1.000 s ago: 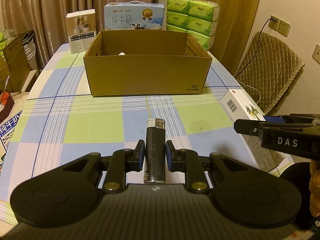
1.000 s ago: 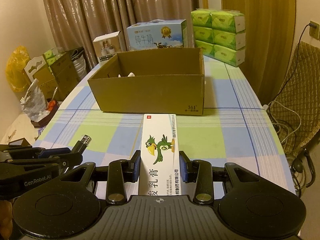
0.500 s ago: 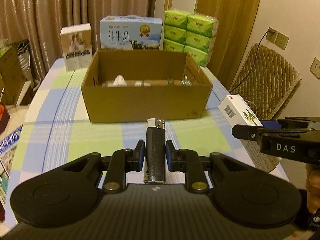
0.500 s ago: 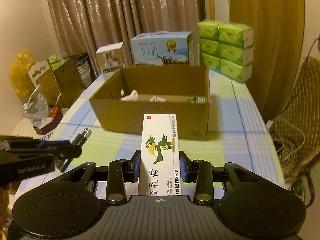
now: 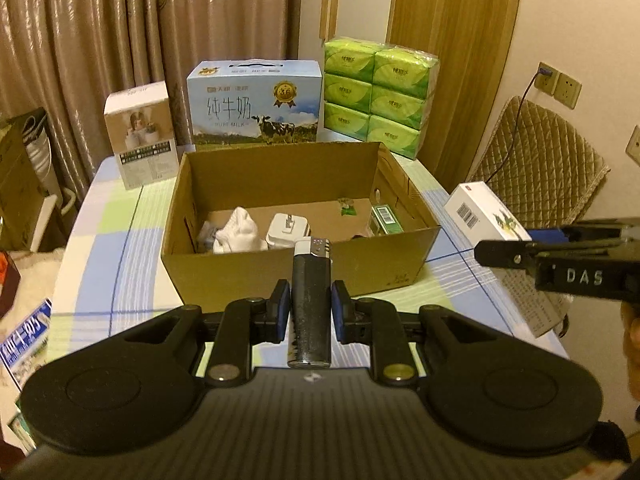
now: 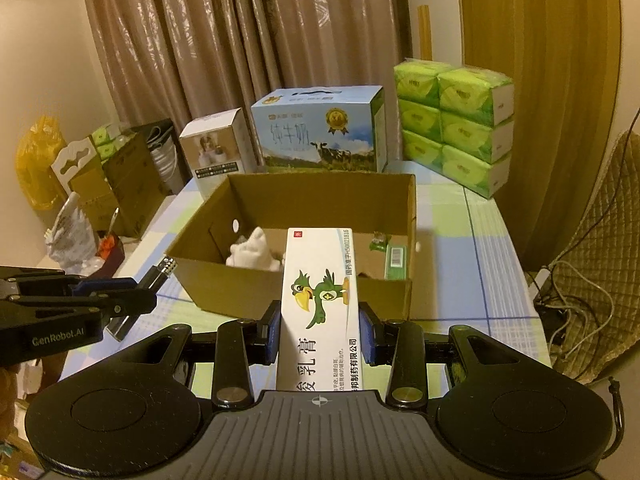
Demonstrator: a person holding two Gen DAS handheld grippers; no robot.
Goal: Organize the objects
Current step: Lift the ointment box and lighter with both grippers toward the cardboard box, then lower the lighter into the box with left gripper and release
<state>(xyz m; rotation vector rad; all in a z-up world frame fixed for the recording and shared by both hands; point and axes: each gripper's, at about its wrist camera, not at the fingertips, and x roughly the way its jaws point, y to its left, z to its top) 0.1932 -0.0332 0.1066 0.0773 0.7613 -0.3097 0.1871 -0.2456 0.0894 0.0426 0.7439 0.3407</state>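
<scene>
A: Two items are riding toward the cardboard box [image 5: 296,236], which is sitting at twelve o'clock on the checked surface [image 5: 112,248]. It is already holding a white bundle [image 5: 240,236], a white plug adapter [image 5: 286,232], a green packet [image 5: 386,220] and a small sweet [image 5: 347,207], so I judge the sorting as well under way.

B: And what is left?

A: The white ointment box [image 6: 320,308] and the black lighter [image 5: 310,304] are not yet in. The right gripper [image 6: 318,336] is clamping its jaws on the ointment box; the left gripper [image 5: 308,312] is pinching its jaws on the lighter.

B: What is each view adding?

A: The left view is showing the adapter and the ointment box's barcode end at three o'clock. The right view is hiding the adapter, and showing the lighter's tip at nine o'clock.
</scene>
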